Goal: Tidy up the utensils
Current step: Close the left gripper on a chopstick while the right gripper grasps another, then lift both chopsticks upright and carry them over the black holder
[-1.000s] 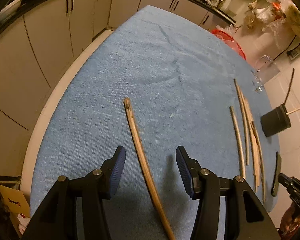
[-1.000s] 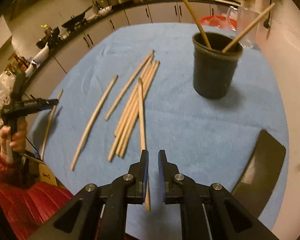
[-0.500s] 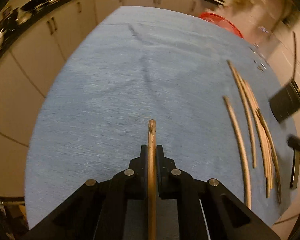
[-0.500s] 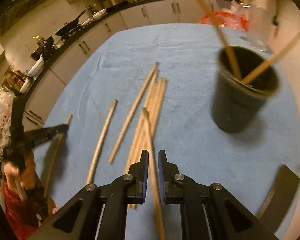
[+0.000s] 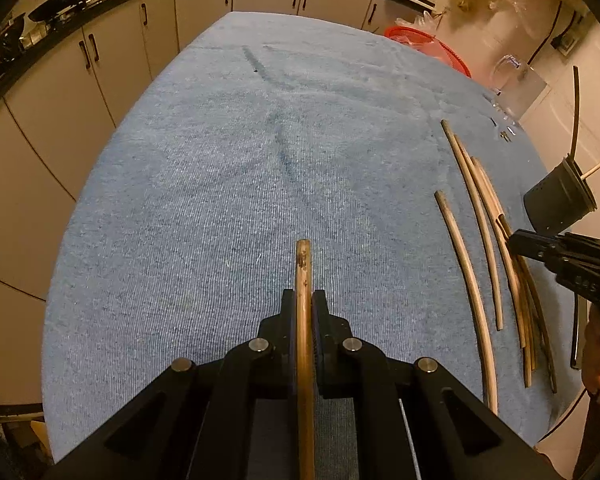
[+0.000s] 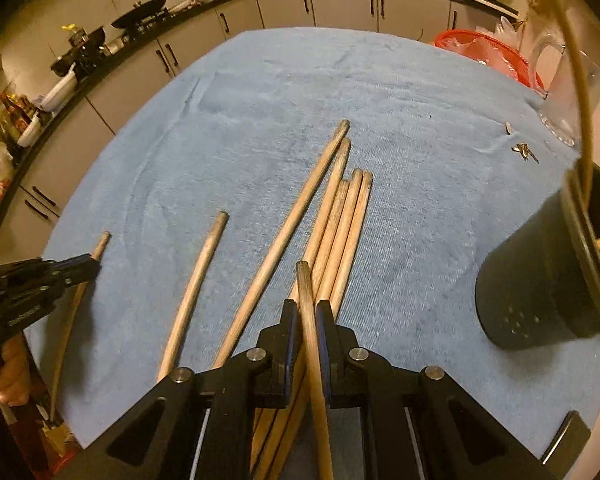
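Note:
My left gripper (image 5: 303, 300) is shut on a wooden chopstick (image 5: 303, 268) whose tip sticks out ahead over the blue cloth (image 5: 220, 180). My right gripper (image 6: 307, 312) is shut on another chopstick (image 6: 305, 280), held above a bundle of several loose chopsticks (image 6: 340, 220). The black holder cup (image 6: 540, 280) stands at the right with two sticks in it; it also shows in the left wrist view (image 5: 556, 204). More chopsticks (image 5: 484, 232) lie at the right of the left wrist view, where the right gripper (image 5: 516, 240) appears. The left gripper (image 6: 88, 264) shows at the left of the right wrist view.
Kitchen cabinets (image 5: 140, 48) run behind the table. A red basket (image 6: 488, 52) and a clear glass jug (image 6: 560, 88) sit at the far right. A dark flat object (image 6: 568, 436) lies near the cloth's front right edge. Small metal bits (image 6: 522, 150) lie on the cloth.
My left gripper closed on the chopstick that lay between its open fingers and holds it straight ahead. My right gripper, shut on its chopstick, lifted it and swung left away from the cup.

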`<move>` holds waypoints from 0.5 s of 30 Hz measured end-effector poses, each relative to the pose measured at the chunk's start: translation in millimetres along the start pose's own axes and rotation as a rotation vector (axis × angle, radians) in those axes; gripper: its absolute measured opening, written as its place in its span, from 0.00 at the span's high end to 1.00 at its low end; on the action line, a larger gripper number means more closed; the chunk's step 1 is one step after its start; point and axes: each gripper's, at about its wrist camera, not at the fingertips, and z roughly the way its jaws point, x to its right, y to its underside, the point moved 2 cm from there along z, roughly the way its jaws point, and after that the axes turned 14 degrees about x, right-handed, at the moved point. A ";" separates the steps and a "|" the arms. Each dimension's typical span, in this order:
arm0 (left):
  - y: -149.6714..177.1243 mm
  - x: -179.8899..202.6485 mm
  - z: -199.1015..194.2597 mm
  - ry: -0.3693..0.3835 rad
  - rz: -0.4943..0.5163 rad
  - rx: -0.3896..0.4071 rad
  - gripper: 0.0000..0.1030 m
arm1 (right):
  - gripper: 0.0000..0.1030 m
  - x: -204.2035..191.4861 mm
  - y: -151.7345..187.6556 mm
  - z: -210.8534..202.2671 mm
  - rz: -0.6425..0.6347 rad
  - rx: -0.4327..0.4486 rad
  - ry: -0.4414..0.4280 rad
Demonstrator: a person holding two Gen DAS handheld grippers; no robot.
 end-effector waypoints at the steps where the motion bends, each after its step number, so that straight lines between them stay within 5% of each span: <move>1: -1.2 -0.2 0.2 -0.004 0.005 0.000 0.93 | 0.89 -0.7 0.2 0.2 -0.008 0.004 0.002; 6: -5.0 11.1 0.5 -0.029 0.031 0.005 0.93 | 0.92 -12.6 -1.7 3.4 -0.086 0.006 0.029; 15: -47.3 23.5 -49.4 0.156 -0.053 0.160 0.93 | 0.93 -8.7 -22.7 -72.0 -0.007 0.223 0.007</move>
